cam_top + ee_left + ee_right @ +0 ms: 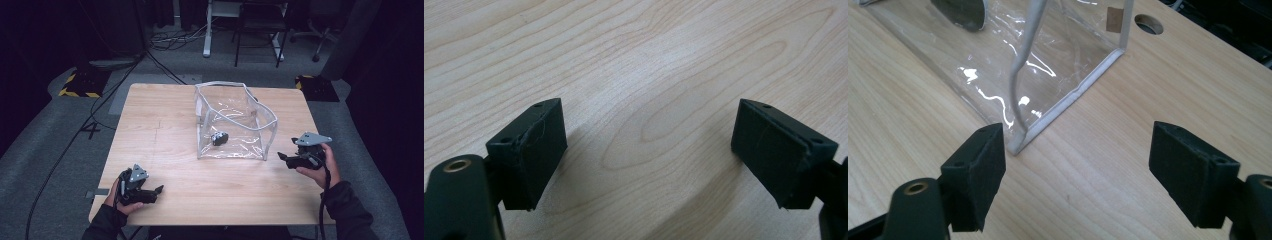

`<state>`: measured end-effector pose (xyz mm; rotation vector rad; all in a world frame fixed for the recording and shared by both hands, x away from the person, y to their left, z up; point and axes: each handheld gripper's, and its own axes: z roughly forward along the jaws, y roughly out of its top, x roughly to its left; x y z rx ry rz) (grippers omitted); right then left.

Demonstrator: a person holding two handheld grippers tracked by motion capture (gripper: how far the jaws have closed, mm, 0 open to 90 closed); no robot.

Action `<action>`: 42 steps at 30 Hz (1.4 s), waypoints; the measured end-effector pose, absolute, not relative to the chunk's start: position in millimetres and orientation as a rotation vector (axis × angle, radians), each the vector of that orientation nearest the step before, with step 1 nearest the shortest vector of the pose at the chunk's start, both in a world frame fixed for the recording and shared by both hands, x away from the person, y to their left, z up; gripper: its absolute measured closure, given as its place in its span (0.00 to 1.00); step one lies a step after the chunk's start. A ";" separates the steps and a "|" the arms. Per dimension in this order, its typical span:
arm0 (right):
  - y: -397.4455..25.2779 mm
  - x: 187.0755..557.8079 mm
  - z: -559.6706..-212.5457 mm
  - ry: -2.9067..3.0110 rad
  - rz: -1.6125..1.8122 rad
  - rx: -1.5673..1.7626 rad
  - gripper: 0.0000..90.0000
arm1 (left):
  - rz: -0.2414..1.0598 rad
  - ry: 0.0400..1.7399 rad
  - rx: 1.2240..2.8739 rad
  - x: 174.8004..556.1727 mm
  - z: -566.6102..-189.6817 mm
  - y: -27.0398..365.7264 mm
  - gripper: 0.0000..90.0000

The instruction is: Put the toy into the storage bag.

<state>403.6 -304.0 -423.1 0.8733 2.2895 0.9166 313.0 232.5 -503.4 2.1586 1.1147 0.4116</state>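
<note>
A clear plastic bag (235,122) with white trim stands open in the middle of the wooden table (165,125). A small dark object (219,138) lies inside it near the front wall. My left gripper (159,189) rests near the table's front left edge, open, with bare wood between its pads (531,150). My right gripper (281,156) is held just right of the bag's front right corner, open and empty. In the right gripper view the bag's corner (1015,145) sits just ahead of the left pad (979,170), and the dark object (959,12) shows at the top.
A round cable hole (1149,23) pierces the table beyond the bag. Cables (80,130) trail across the grey floor at left. Chair and desk legs (260,35) stand behind the table. Bare wood lies left of the bag and along the front.
</note>
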 end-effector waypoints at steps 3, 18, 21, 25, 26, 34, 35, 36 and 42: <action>-304.6 400.3 -428.3 2.300 0.920 0.877 0.26 | 0.410 1.115 2.158 313.0 -503.4 232.5 0.17; -313.6 384.3 -450.7 2.348 0.895 0.895 0.25 | 0.411 1.114 2.159 313.0 -503.4 232.5 0.17; -316.0 380.7 -453.6 2.352 0.894 0.900 0.25 | 0.412 1.114 2.159 313.0 -503.4 232.5 0.17; -318.6 375.6 -458.8 2.367 0.891 0.900 0.25 | 0.412 1.113 2.161 313.0 -503.3 232.7 0.17; -318.7 374.6 -459.7 2.368 0.893 0.906 0.25 | 0.412 1.113 2.160 313.0 -503.4 232.6 0.17; -326.2 363.6 -468.4 2.390 0.893 0.902 0.24 | 0.411 1.114 2.159 313.0 -503.4 232.5 0.17; -327.0 362.0 -469.7 2.396 0.891 0.903 0.23 | 0.411 1.113 2.161 313.0 -503.3 232.7 0.17; -327.5 360.2 -471.1 2.398 0.891 0.916 0.23 | 0.412 1.115 2.158 313.0 -503.5 232.5 0.17; -335.9 352.8 -477.8 2.402 0.880 0.931 0.21 | 0.411 1.115 2.157 313.0 -503.5 232.5 0.17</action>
